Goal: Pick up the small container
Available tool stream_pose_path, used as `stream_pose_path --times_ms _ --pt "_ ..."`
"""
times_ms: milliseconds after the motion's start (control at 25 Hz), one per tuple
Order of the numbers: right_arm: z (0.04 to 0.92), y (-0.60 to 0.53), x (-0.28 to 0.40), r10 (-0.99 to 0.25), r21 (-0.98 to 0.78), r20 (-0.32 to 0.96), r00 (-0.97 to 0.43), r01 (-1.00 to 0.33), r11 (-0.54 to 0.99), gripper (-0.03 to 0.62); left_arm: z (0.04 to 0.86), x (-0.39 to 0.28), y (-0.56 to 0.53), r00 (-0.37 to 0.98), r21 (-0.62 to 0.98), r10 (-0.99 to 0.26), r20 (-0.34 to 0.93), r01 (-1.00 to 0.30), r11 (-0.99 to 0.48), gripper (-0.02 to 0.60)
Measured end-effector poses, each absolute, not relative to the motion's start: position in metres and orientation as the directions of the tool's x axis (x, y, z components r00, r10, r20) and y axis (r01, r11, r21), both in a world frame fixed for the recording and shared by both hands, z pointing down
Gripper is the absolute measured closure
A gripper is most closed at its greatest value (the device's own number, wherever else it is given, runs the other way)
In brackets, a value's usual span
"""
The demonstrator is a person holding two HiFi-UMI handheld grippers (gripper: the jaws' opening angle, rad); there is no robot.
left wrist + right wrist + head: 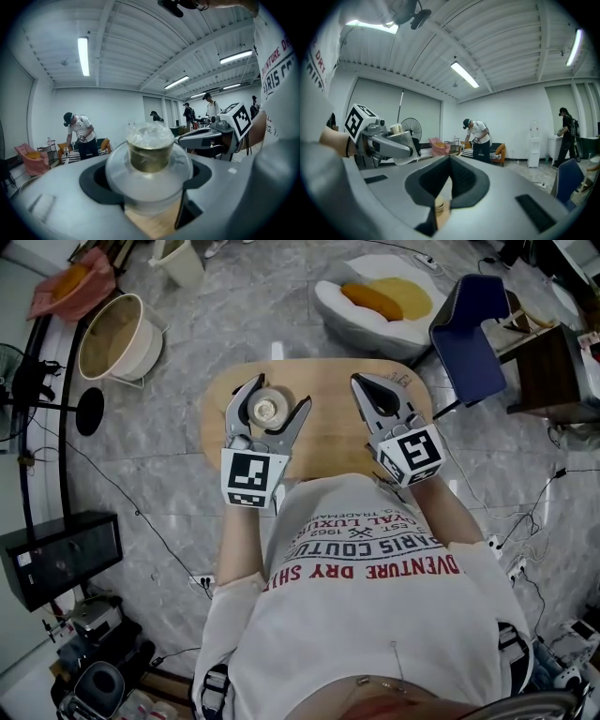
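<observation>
Pale oval wooden surface [337,442] lies beneath both claws; the small clear plastic container [267,410] stands upright inside the left claw [278,393], apparently clamped by its sides, while the right claw [361,381] rests beside it, closed and empty

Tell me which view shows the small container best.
The left gripper view: the small container fills the middle, clear lid and all, between the fingers of the left gripper. The head view shows it tiny, from above, over the wooden table. The right gripper view catches only a bit of it, far left.
</observation>
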State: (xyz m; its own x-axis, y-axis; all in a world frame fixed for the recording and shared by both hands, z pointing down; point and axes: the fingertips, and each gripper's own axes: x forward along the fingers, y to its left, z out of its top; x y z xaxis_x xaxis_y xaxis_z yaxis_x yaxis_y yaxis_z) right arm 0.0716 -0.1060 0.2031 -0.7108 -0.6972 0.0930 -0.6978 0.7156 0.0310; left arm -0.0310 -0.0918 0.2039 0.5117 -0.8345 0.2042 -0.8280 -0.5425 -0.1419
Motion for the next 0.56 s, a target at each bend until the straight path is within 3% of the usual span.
stream_pose_path --times_ms 560 --pt "0.2130 -0.1110 0.0694 -0.713 0.037 0.123 -0.691 -0.715 0.699 0.588 0.2057 -0.0348 -0.0967 0.512 -0.132 -0.836 0.198 -0.831 -0.541 0.238"
